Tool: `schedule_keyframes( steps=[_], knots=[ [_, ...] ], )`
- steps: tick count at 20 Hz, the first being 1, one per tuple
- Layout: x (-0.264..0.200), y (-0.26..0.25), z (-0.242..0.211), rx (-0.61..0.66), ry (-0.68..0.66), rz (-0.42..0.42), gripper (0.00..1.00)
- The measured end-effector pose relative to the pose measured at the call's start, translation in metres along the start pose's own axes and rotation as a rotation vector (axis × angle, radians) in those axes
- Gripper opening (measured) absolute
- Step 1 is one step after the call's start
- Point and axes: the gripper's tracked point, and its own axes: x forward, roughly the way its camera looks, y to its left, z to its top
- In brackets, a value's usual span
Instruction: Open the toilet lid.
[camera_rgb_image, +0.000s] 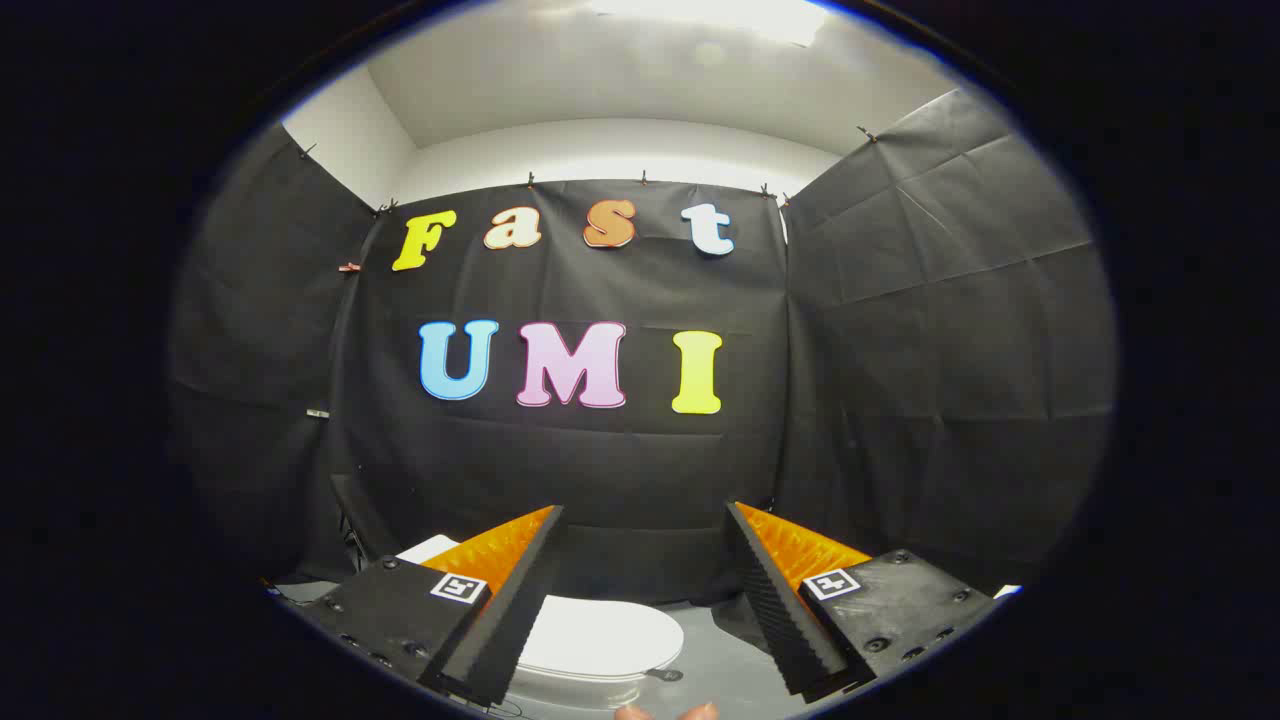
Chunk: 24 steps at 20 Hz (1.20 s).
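Hovering high and tilted toward the booth's back wall, the tool (645, 520) holds its two fingers (505, 620) spread wide apart, with nothing between them and nothing touched by either one. One toilet (600, 645) sits low in the gripper view, at about six o'clock from the gap between the fingers, well below and beyond their tips; its single lid (610, 632) is white, rounded and lying flat down on the bowl, so it is shut. The left finger crosses in front of the lid's left part, while the right finger stands clear of it at about three o'clock from the lid. At about ten o'clock from the lid, one pale corner of what looks like the tank (425, 548) peeks out behind the left finger, though most of it is hidden. Grey floor (715, 655) spreads around the bowl, seen mostly between the lid and the right finger. Two square printed markers show, one on each finger's base (459, 587). Two fingertips of a person's hand (665, 712) poke up at six o'clock, just below the toilet. Black cloth (620, 470) hangs in three panels beyond everything, at nine, twelve and three o'clock, pinned along the top, and one bright ceiling light (715, 15) glows at twelve o'clock above it.
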Motion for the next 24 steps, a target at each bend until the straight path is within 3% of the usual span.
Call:
schedule_keyframes(
  steps=[24],
  knots=[
    [0.0058,0.0012,-0.0029,-0.004,0.006,-0.007,0.97]
  ],
)
